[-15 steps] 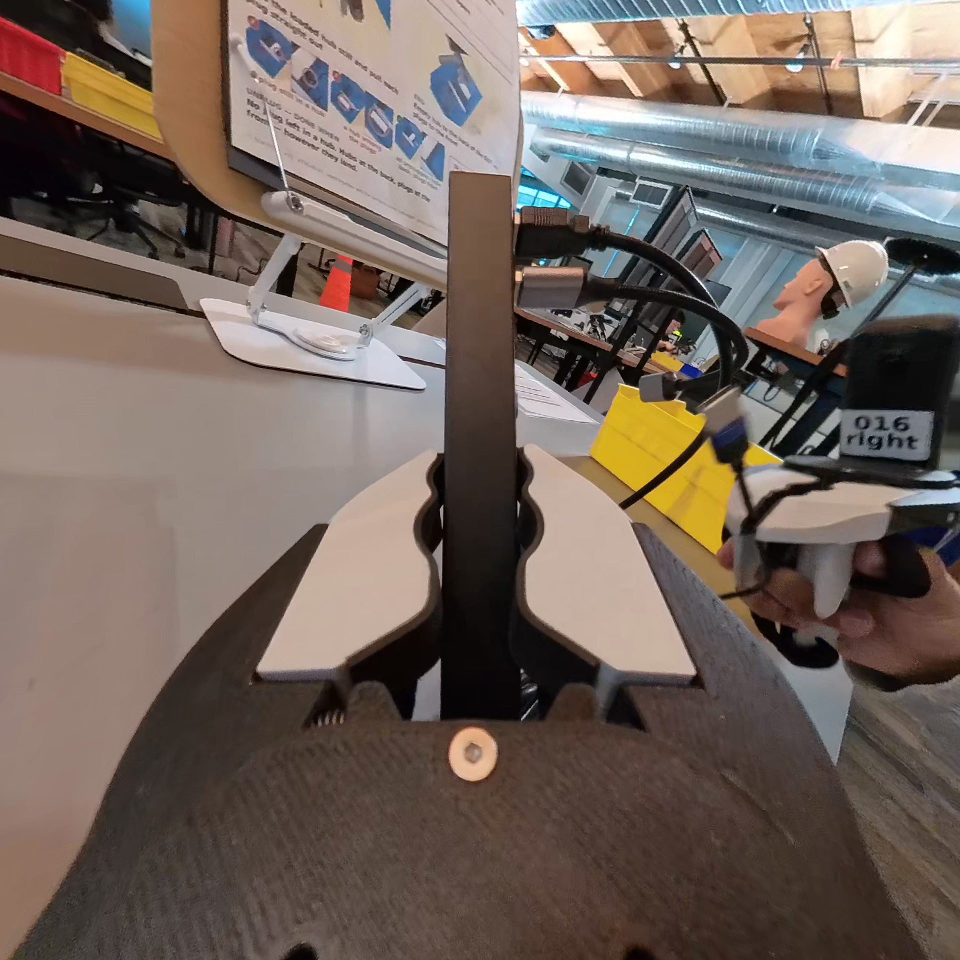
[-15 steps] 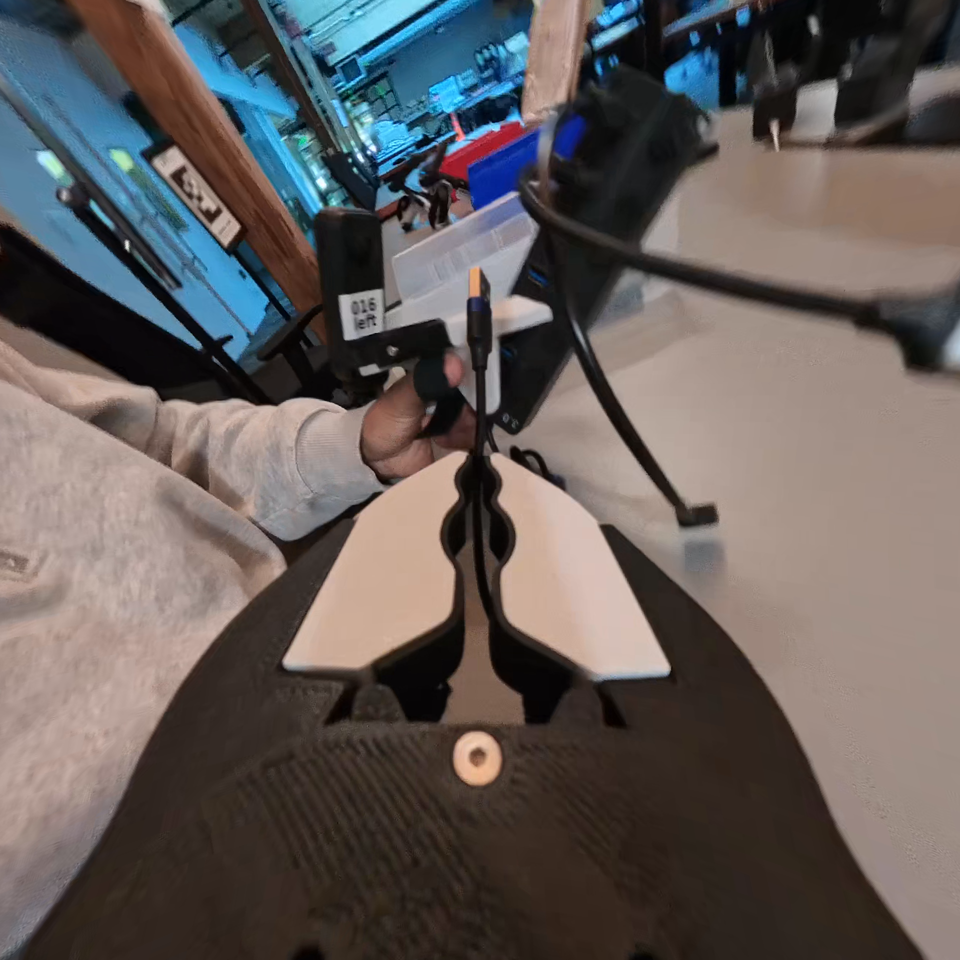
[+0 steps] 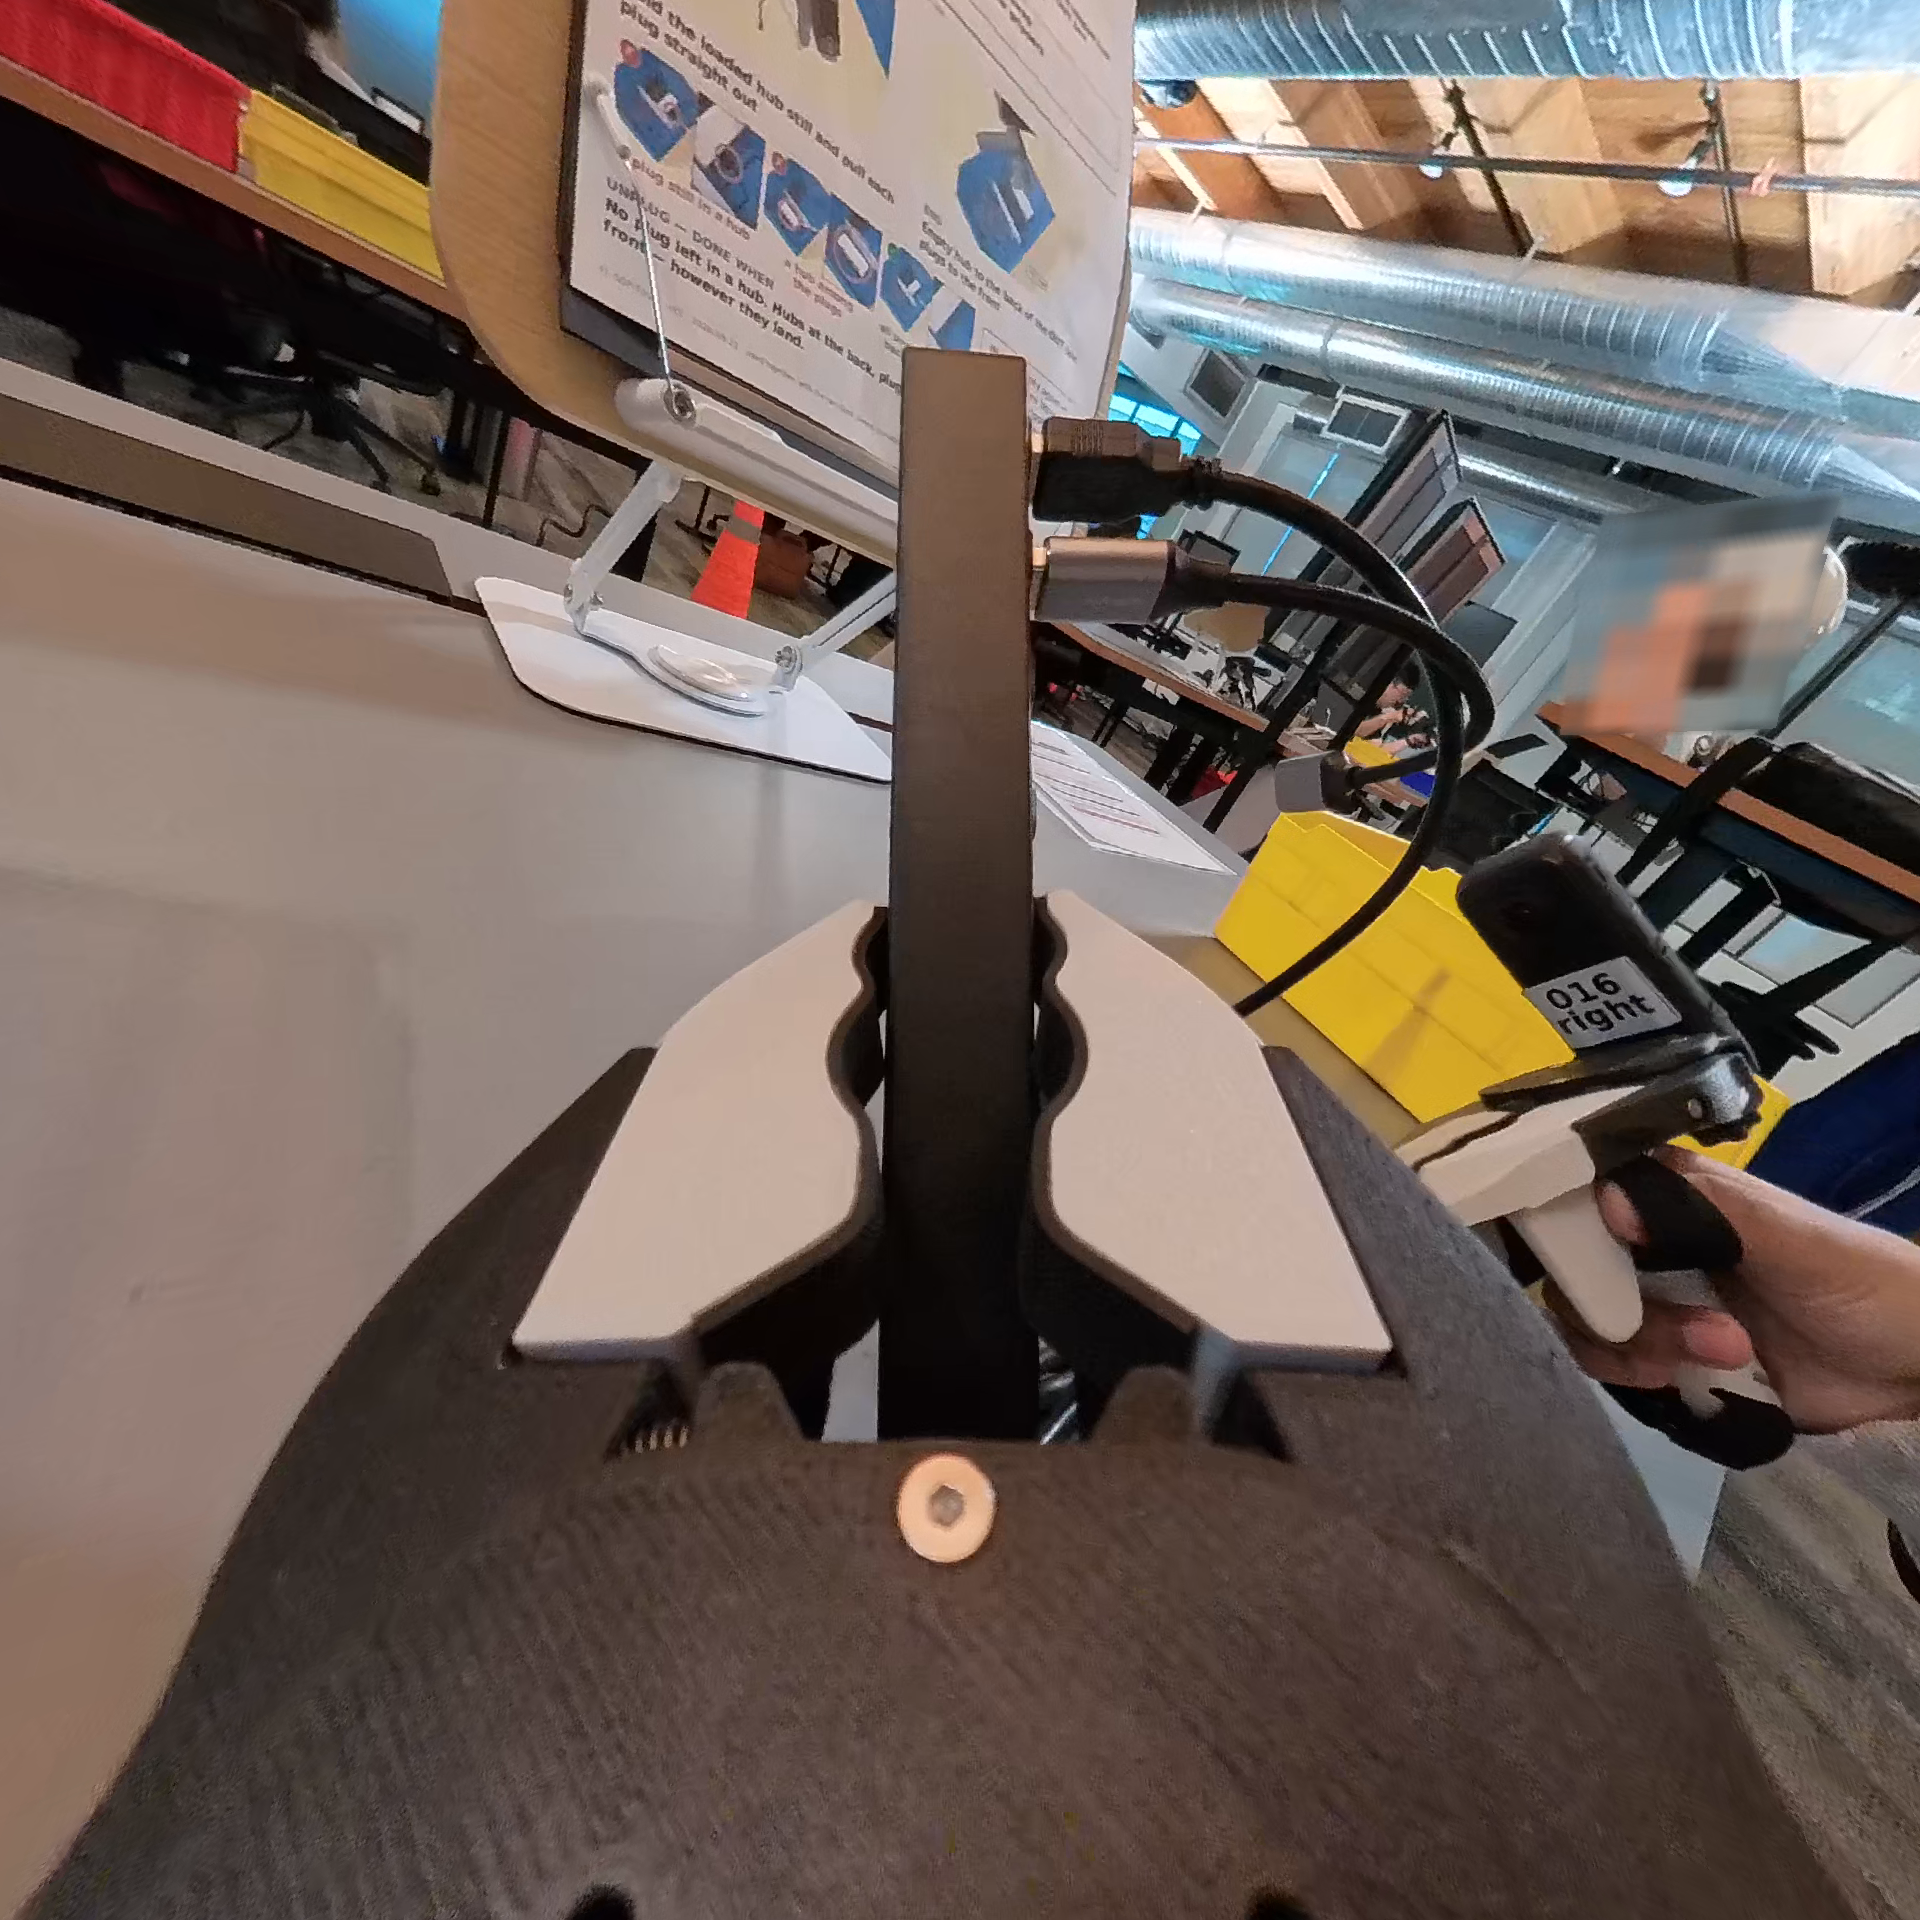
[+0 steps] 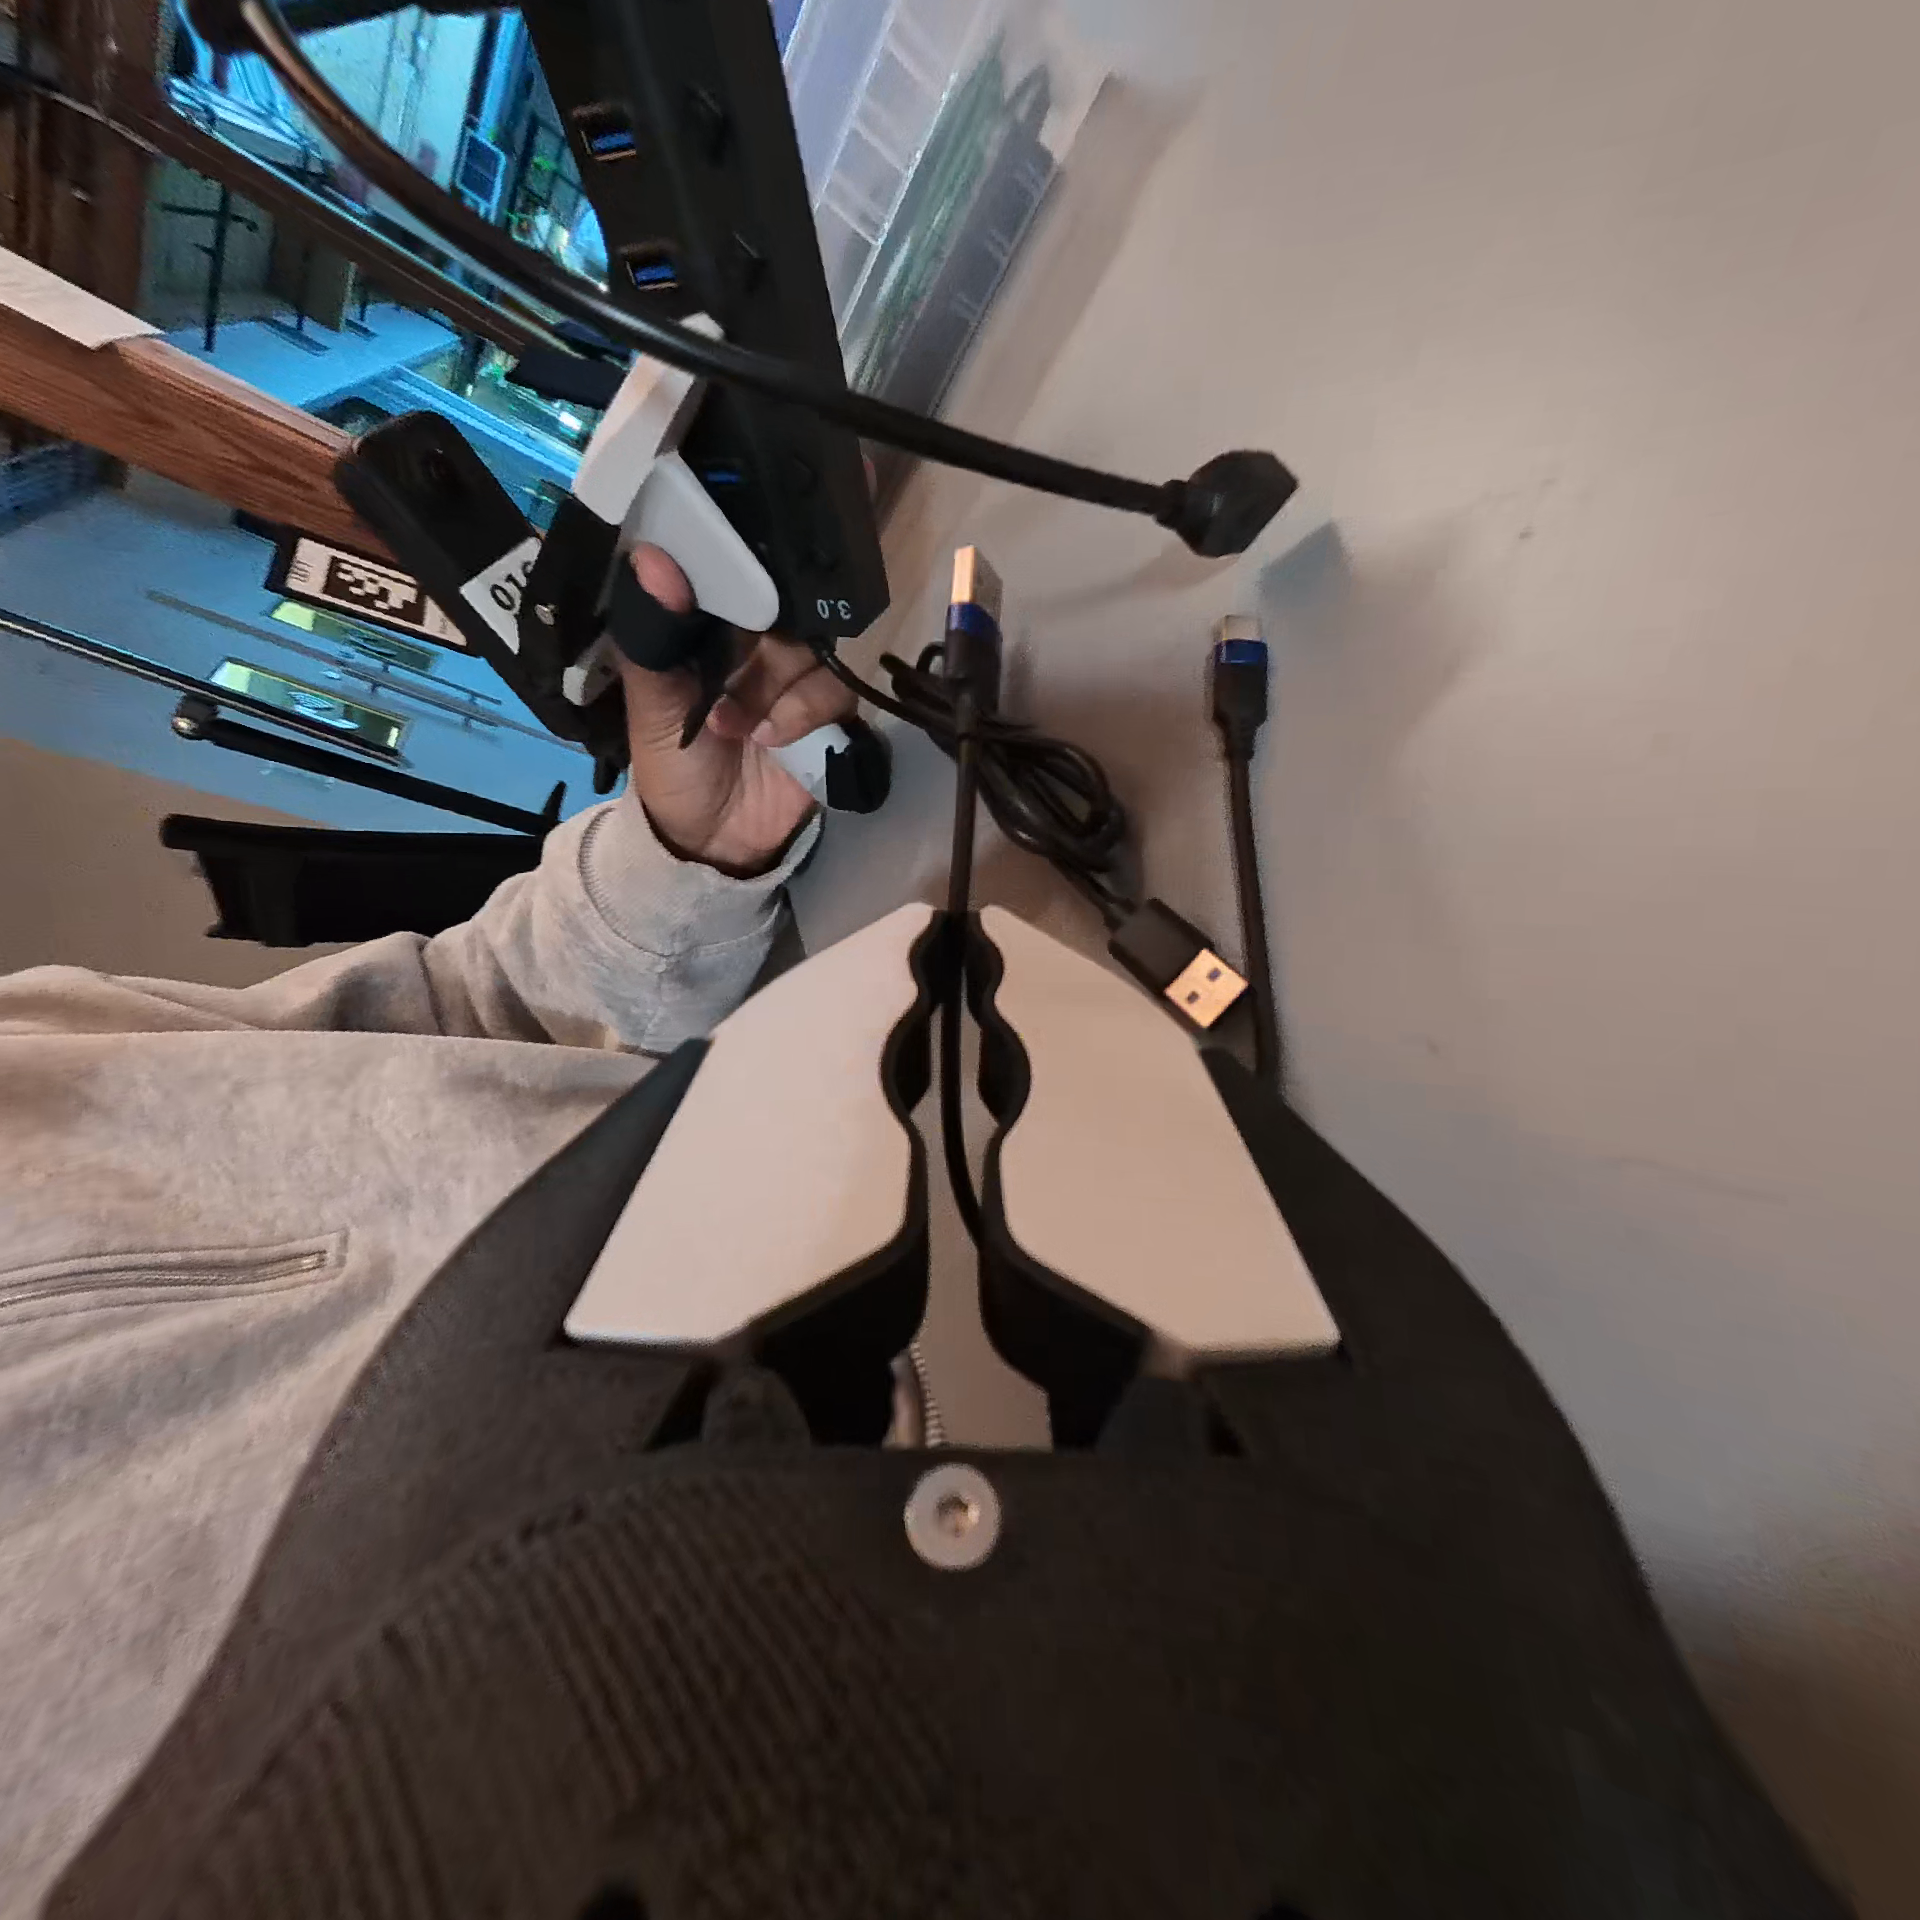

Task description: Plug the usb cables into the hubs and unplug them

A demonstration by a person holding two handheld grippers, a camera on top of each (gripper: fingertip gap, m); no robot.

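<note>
Hub (image 3: pixel 961 727) clamped in left gripper (image 3: pixel 957 1023); right gripper (image 4: pixel 961 1013) pinching cable (image 4: pixel 964 790)

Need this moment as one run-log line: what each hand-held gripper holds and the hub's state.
left hand-held gripper: shut on black USB hub | hub: two plugs in | right hand-held gripper: shut on blue-collared USB cable, unplugged

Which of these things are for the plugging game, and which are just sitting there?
For the job: black hub in left gripper; two plugged cables; blue-ringed cable in right gripper.

Just lying about: yellow bin, instruction board, orange cone.
</note>
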